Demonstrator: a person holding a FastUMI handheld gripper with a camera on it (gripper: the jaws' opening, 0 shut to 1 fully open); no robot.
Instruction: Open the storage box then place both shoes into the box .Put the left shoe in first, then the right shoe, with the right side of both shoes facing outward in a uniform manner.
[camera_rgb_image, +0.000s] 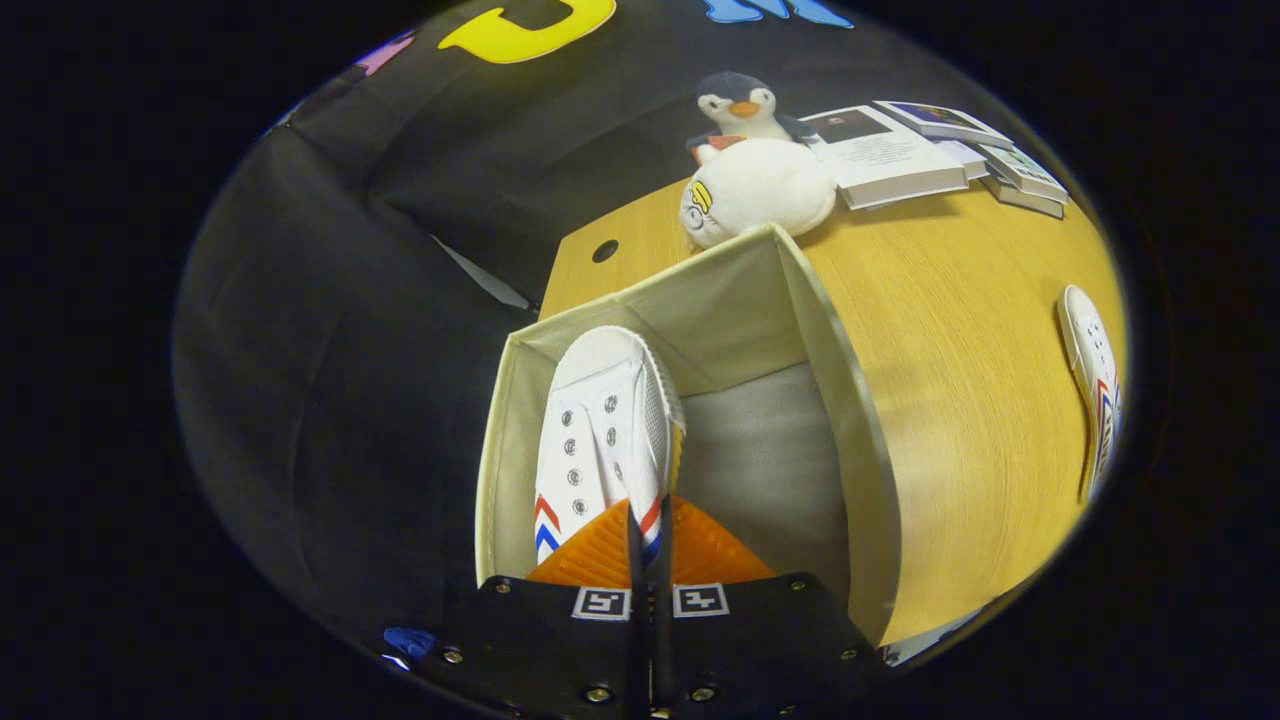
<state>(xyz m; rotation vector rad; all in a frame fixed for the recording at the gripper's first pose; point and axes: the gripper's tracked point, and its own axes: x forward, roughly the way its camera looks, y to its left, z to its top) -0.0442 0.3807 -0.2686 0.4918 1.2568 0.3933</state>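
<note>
Two fingers of the gripper (650, 545) are nearly closed on the rear of a white shoe (603, 430), apparently pinching its heel, and hold it toe-forward inside the open storage box (850, 400) along its left wall. The box stands at the table's (960, 330) left edge, while the second shoe (1093, 385) lies near the right edge, and a plush penguin (750, 160) and stacked books (930, 150) sit by the far edge

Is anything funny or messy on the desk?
Nothing is spilled or broken. The claw pinches one shoe over the open box. The other shoe lies on its side on the desk.
</note>
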